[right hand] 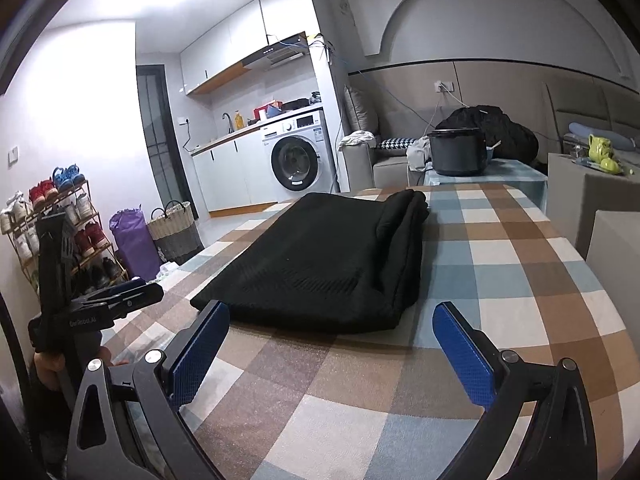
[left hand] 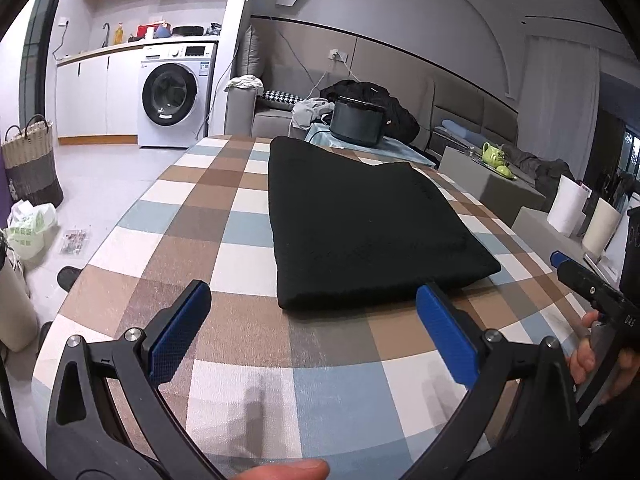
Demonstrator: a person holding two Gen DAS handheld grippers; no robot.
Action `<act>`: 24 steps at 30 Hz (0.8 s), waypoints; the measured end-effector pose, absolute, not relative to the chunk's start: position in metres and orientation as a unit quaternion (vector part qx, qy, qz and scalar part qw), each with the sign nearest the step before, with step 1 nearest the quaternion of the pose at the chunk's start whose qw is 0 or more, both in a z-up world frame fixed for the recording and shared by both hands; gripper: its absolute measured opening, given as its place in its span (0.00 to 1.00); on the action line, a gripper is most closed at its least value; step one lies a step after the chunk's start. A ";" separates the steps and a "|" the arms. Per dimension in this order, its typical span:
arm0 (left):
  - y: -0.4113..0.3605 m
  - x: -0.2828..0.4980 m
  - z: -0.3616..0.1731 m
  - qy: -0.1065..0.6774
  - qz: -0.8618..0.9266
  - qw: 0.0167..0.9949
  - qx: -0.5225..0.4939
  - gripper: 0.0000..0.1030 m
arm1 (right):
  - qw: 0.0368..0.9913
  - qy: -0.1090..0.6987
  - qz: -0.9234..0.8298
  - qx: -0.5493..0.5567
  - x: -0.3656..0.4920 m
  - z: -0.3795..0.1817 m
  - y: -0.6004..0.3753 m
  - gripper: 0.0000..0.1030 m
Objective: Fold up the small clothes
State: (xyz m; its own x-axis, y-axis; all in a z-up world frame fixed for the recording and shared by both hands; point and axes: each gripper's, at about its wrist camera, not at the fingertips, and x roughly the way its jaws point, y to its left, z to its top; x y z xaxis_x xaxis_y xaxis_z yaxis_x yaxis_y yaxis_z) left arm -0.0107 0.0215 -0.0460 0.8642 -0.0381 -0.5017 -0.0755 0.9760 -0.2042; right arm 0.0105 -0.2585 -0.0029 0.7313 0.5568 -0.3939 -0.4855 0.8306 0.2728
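Both tongs hang spread and empty above the checked table (left hand: 224, 216): the left gripper (left hand: 312, 320) faces the near hem of the black garment (left hand: 360, 220) at its 12 o'clock, its right pad seeming to meet that hem, while the right gripper (right hand: 332, 344) hovers just short of the same edge. The garment (right hand: 320, 256) lies flat mid-table, already doubled over, extra layers bunched at its 3 o'clock side. Judging by this, another fold is pending; next, each gripper likely must pinch a near corner.
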 end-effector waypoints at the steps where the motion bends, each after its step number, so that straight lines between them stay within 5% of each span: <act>1: 0.022 -0.010 -0.046 0.261 0.010 0.959 -0.110 0.99 | 0.927 0.236 0.281 0.079 0.011 -0.003 -0.260 1.00; 24: 0.021 -0.009 -0.049 0.263 0.005 0.959 -0.108 0.99 | 0.924 0.242 0.284 0.087 0.013 -0.007 -0.264 1.00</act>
